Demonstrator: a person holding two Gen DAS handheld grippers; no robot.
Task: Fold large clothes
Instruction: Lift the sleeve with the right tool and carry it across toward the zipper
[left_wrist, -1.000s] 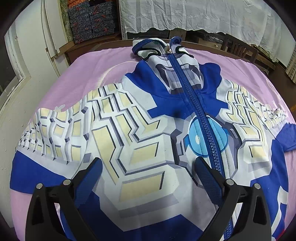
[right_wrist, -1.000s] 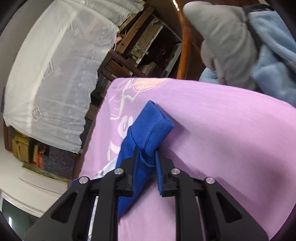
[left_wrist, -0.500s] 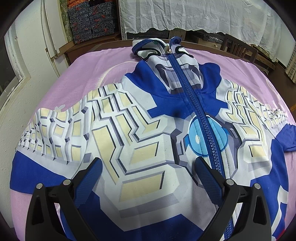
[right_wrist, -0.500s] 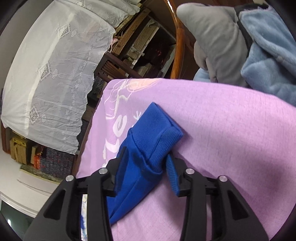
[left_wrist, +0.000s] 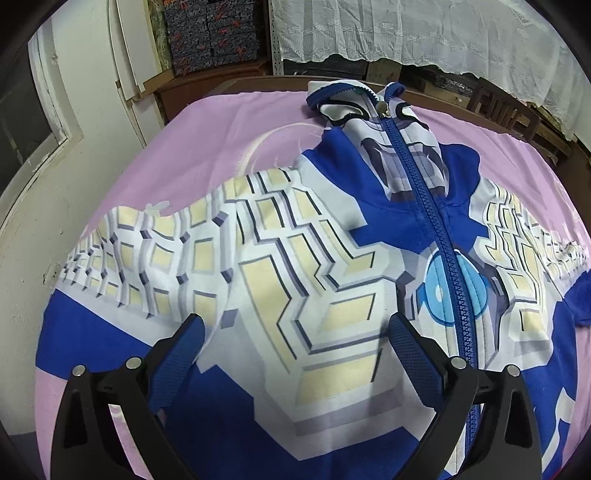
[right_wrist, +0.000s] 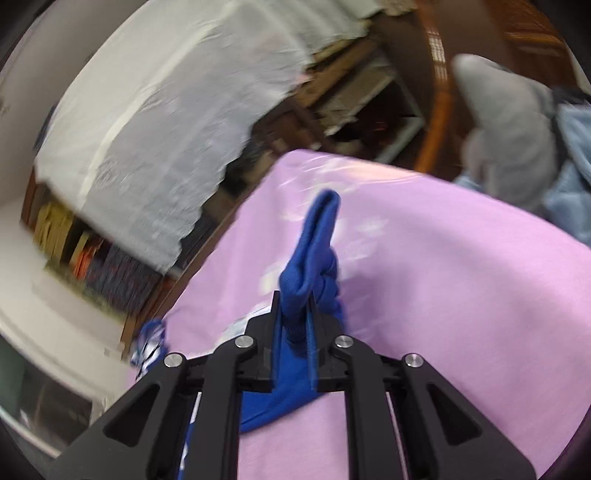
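A blue, white and cream zip-up hooded jacket (left_wrist: 295, 266) lies face up and spread flat on a pink sheet (left_wrist: 221, 133), hood at the far end. My left gripper (left_wrist: 295, 328) hovers open over its chest, nothing between the fingers. In the right wrist view my right gripper (right_wrist: 295, 306) is closing, its pads pinching the blue sleeve cuff (right_wrist: 314, 236), which stands bunched up above the pink sheet (right_wrist: 461, 277). The same cuff (left_wrist: 580, 295) shows lifted at the right edge of the left wrist view.
A white wall and window frame (left_wrist: 55, 129) run along the left of the bed. Dark patterned boxes (left_wrist: 214, 33) and a lace-draped shelf (left_wrist: 424, 29) stand behind it. A grey and light blue pile of clothes (right_wrist: 524, 122) lies beyond the sheet's right side.
The right gripper opened around the blue cuff, then clamped on it again and lifted it off the sheet while rolling. The left gripper stayed over the jacket's chest.
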